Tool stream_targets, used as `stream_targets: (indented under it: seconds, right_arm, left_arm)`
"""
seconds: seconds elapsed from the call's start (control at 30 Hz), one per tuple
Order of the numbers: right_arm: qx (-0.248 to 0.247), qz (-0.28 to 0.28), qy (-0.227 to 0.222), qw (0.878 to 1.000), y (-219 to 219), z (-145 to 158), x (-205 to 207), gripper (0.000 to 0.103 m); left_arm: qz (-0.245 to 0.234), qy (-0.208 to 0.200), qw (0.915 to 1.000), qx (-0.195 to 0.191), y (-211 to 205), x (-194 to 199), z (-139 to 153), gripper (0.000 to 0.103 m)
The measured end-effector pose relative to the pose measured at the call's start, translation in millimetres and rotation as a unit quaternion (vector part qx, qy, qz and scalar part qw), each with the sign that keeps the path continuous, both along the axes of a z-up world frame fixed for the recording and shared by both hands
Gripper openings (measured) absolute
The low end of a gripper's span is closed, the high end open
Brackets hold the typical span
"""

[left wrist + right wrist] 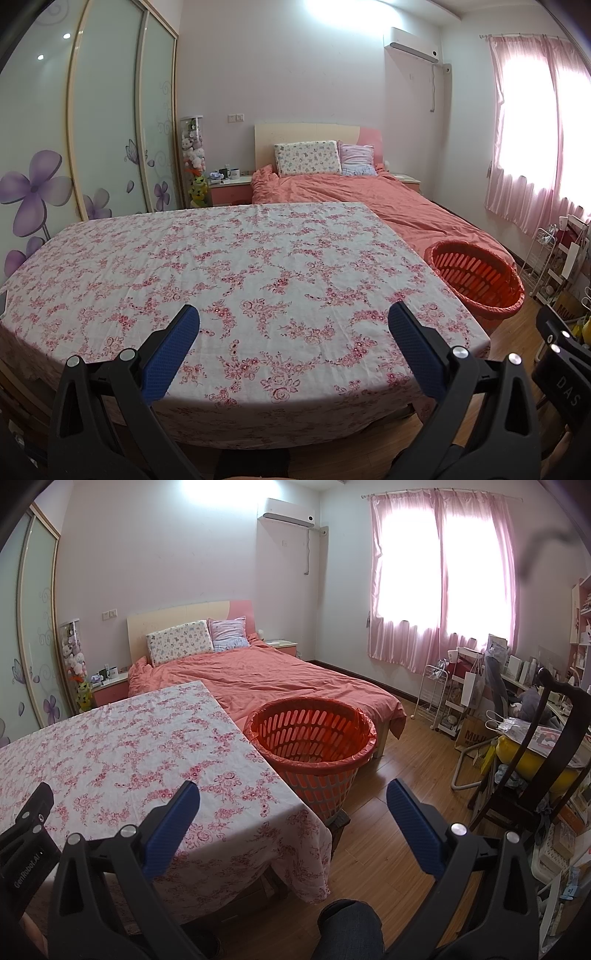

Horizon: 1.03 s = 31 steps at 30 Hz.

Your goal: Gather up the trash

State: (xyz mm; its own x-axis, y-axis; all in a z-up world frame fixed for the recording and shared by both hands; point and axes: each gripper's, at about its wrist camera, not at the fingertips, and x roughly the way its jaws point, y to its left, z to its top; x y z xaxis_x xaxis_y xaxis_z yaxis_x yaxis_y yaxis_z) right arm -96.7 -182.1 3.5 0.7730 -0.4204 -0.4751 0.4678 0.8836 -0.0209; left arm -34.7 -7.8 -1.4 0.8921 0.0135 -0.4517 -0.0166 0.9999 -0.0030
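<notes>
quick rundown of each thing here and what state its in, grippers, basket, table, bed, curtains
left gripper: open, holding nothing, above the table
right gripper: open, holding nothing
basket: upright on the floor beside the table, lined with a red bag, looks empty
table: covered by a floral cloth, no trash seen on it
bed: blanket spread over it, two pillows at the headboard
curtains: drawn shut, daylight coming through

orange basket (476, 280) base hidden behind table (240, 280) corner, nightstand (229, 181) items too small to tell, right shelf clutter (517, 701) blurred
</notes>
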Motion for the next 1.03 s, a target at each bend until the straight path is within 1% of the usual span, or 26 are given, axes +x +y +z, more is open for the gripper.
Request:
stream_targets:
  seconds: [1.03]
  right_arm:
    - [0.0,0.0,0.001,1.0,0.6,0.3,1.0,0.099]
  left_arm:
    - [0.0,0.003,1.0,0.0,2.0,-0.9,-1.0,0.101]
